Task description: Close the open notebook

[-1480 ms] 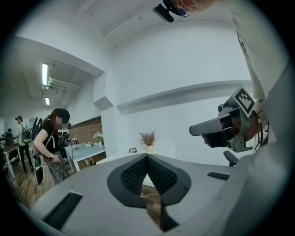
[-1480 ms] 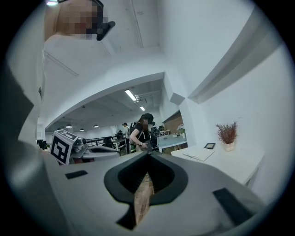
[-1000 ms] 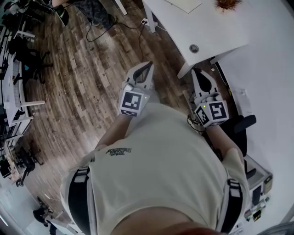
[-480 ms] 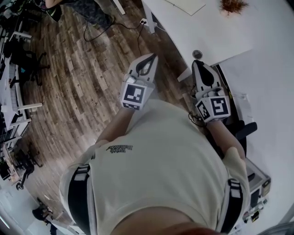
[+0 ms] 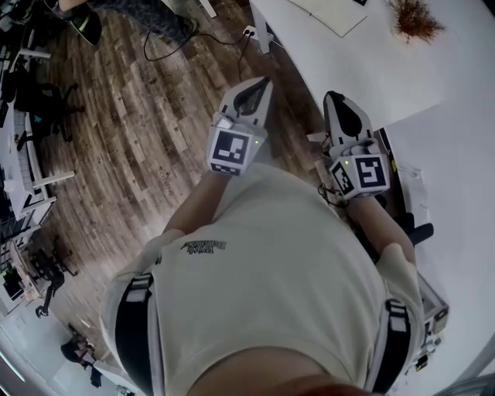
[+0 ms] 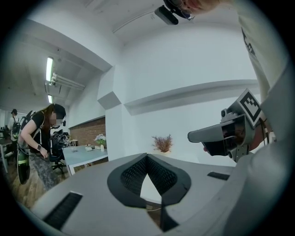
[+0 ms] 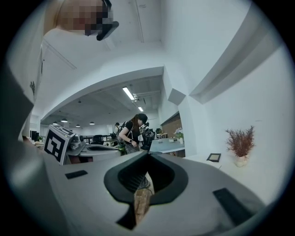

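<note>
A pale flat notebook (image 5: 325, 11) lies open at the far edge of the white table (image 5: 348, 62), cut off by the top of the head view. Both grippers are held out level in front of the person's chest, short of the table. My left gripper (image 5: 264, 80) hangs over the wooden floor with its jaws together and nothing between them; its tips meet in the left gripper view (image 6: 146, 156). My right gripper (image 5: 334, 97) reaches the table's near corner, shut and empty (image 7: 147, 155). Each gripper shows in the other's view: the right gripper (image 6: 221, 136) and the left gripper (image 7: 69, 144).
A dried plant in a white pot (image 7: 240, 146) and a small dark frame (image 7: 213, 157) stand on the table by the wall. Cables and a power strip (image 5: 247, 32) lie on the wooden floor (image 5: 131, 131). A person with a backpack (image 7: 131, 133) stands at a farther desk.
Both grippers have moved forward together toward the white table. The table and plant have drawn nearer in the head view. The jaws have stayed as they were.
</note>
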### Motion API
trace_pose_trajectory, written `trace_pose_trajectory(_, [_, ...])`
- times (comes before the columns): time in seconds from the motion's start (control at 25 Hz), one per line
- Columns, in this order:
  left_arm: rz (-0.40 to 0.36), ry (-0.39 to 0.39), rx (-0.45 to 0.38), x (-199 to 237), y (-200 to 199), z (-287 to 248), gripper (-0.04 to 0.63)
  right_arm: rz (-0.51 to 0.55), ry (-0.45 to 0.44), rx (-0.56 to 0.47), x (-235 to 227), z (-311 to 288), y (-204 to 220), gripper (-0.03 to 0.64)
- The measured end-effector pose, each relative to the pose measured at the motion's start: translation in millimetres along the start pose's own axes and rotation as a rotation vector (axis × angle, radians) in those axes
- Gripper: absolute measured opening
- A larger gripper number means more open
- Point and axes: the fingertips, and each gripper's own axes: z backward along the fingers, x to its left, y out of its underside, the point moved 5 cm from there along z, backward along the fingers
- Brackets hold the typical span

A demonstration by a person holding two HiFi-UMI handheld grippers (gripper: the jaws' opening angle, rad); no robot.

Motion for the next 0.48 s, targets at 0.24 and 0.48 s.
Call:
trace_pose_trajectory(0.24, [0.013, 0.011, 0.004, 47.8, -4.9, -45.8, 0.012, -0.017, 0.019, 0.027, -18.2, -57.5, -5.6, 0.003])
trace_pose_trajectory(0.48, [0.023, 0.041, 0.004, 90.0, -10.1, -96.6, 0.012, -0.03, 0.067, 0.046, -43.4, -109.7, -16.5, 0.003])
